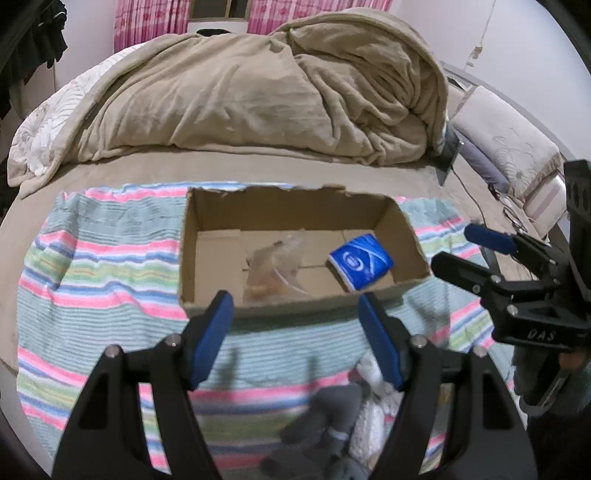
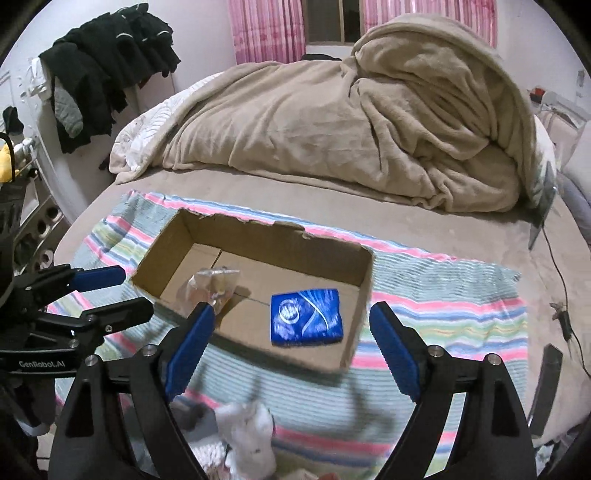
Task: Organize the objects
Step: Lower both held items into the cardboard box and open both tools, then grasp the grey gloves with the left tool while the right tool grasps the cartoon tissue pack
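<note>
An open cardboard box (image 1: 369,206) (image 2: 258,236) sits on a striped towel (image 1: 103,273) (image 2: 443,295) on the bed. Inside it lie a blue packet (image 1: 361,263) (image 2: 306,316) and a clear plastic bag (image 1: 275,267) (image 2: 212,286) with small items. My left gripper (image 1: 295,314) hangs open above the box's near wall, nothing between its blue pads. My right gripper (image 2: 290,328) is open over the box's near edge, also empty; it shows in the left wrist view (image 1: 465,251) at the right. Grey and white socks (image 1: 354,417) (image 2: 247,432) lie on the towel below the grippers.
A rumpled beige blanket (image 1: 277,96) (image 2: 369,118) fills the far half of the bed. Pillows (image 1: 517,147) and a cable (image 2: 561,288) lie at the right. Dark clothes (image 2: 103,62) hang at the far left. Pink curtains (image 2: 266,29) cover the back wall.
</note>
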`<state>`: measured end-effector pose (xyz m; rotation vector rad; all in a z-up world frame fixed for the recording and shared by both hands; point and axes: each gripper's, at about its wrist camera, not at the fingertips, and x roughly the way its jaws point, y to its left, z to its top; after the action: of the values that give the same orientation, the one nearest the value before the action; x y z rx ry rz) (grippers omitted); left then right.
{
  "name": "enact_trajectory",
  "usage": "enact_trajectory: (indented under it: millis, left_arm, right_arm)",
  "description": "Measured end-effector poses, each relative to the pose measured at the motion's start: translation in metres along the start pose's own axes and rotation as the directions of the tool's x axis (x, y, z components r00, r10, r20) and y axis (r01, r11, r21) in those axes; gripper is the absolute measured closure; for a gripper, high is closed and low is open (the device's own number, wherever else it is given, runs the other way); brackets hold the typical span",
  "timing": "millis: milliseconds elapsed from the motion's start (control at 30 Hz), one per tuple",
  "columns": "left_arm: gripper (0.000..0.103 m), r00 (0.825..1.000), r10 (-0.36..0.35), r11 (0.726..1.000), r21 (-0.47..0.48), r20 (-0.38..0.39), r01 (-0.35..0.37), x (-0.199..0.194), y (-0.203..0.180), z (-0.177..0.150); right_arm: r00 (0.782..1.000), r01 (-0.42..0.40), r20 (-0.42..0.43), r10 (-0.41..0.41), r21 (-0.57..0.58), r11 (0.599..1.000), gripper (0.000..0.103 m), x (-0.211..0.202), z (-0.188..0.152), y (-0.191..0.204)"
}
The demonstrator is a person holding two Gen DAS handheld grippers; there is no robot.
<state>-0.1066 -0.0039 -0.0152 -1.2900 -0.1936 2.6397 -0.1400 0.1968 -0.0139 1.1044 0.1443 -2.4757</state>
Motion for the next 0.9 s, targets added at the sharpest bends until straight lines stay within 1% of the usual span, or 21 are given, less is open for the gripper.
enact_trajectory:
  millis: [233,500,900]
  left_arm:
    - [0.031,1.0,0.003,1.0,0.016,0.0,-0.003,-0.019,-0.01,-0.019]
    - [0.031,1.0,0.002,1.0,0.004,-0.016,-0.002,-0.03,-0.014,-0.044]
    - [0.031,0.996,0.004,0.999,0.037,-0.093,-0.001,-0.025,-0.027,-0.084]
  right_arm:
    - [1.0,0.022,-0.007,-0.022,0.011,1.0,0.015,-0.022,-0.021,-0.002]
    - [0.999,0.033,-0.027,-0.033,0.025,0.999,0.015,-0.037,-0.046,-0.003]
    - [0.996,0.047,-0.082,-0.044,0.043,0.998,0.015,-0.042,-0.082,-0.004]
